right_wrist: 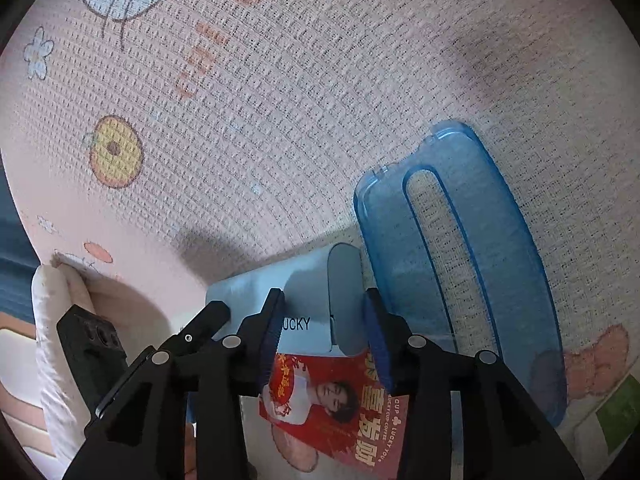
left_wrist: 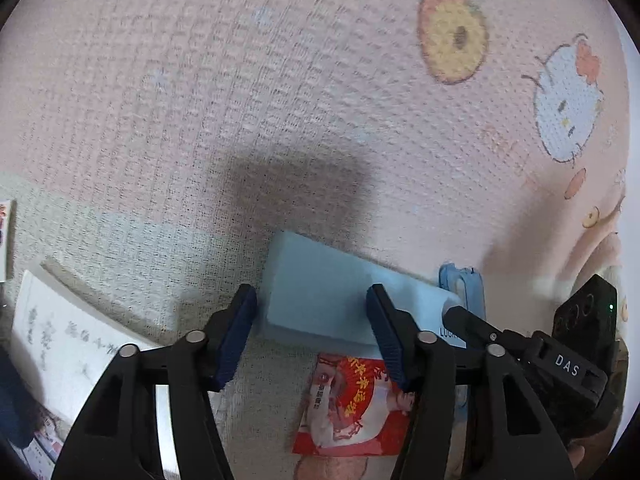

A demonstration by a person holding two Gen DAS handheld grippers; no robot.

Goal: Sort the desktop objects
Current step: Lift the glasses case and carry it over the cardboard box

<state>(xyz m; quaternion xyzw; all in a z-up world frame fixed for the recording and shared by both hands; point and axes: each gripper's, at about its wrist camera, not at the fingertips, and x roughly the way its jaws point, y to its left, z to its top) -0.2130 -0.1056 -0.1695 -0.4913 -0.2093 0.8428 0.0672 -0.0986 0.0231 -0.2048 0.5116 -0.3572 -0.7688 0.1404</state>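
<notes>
A light blue flat box (left_wrist: 320, 292) marked LUCKY lies on the pink cartoon tablecloth (left_wrist: 240, 100). My left gripper (left_wrist: 312, 332) hangs open over the box's near end, with its blue pads clear of it. A red printed card (left_wrist: 348, 404) lies just below. In the right wrist view, the same box (right_wrist: 304, 292) and red card (right_wrist: 340, 396) show between and under the fingers of my right gripper (right_wrist: 326, 338). Its pads stand apart and press on nothing. A clear blue plastic lid (right_wrist: 460, 260) lies beside the box on the right.
A white booklet (left_wrist: 64, 340) with grey writing lies at the left. A white cushion (right_wrist: 52, 320) sits at the cloth's left edge. A green-and-white item (right_wrist: 620, 408) peeks in at the far right. The right gripper's black body (left_wrist: 560, 364) crowds the left one's right side.
</notes>
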